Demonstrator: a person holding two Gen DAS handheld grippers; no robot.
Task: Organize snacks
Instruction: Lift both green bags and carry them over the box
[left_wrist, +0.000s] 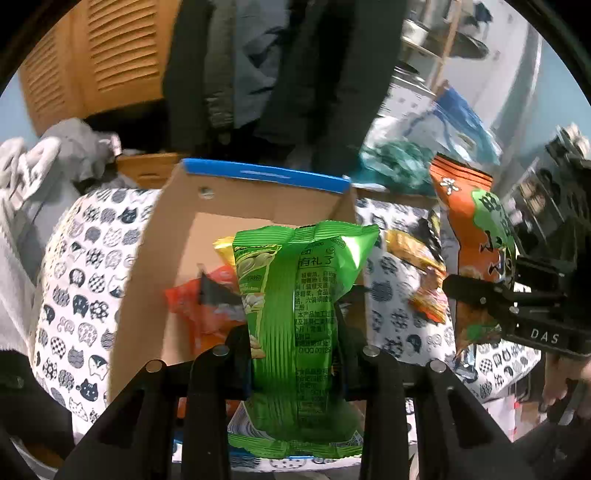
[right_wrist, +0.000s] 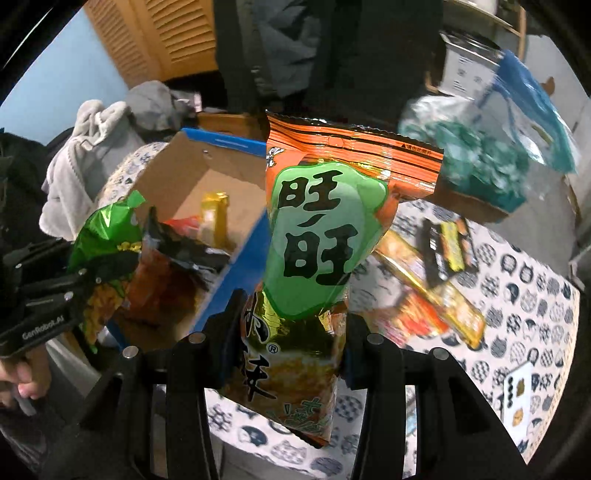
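Observation:
My left gripper (left_wrist: 295, 354) is shut on a green snack bag (left_wrist: 295, 295) and holds it upright in front of an open cardboard box (left_wrist: 221, 206) with a blue rim. The box holds red, orange and yellow snack packs (left_wrist: 207, 295). My right gripper (right_wrist: 291, 332) is shut on an orange and green snack bag (right_wrist: 317, 229) and holds it upright to the right of the box (right_wrist: 192, 173). In the left wrist view that bag (left_wrist: 472, 236) hangs at the right. In the right wrist view the green bag (right_wrist: 107, 236) shows at the left by the box.
A cat-print cloth (right_wrist: 524, 295) covers the table. Loose snack packs (right_wrist: 436, 280) lie on it right of the box. A grey garment pile (right_wrist: 92, 155) lies at the left, teal and blue bags (right_wrist: 480, 158) at the back right, dark hanging clothes (left_wrist: 280, 66) behind.

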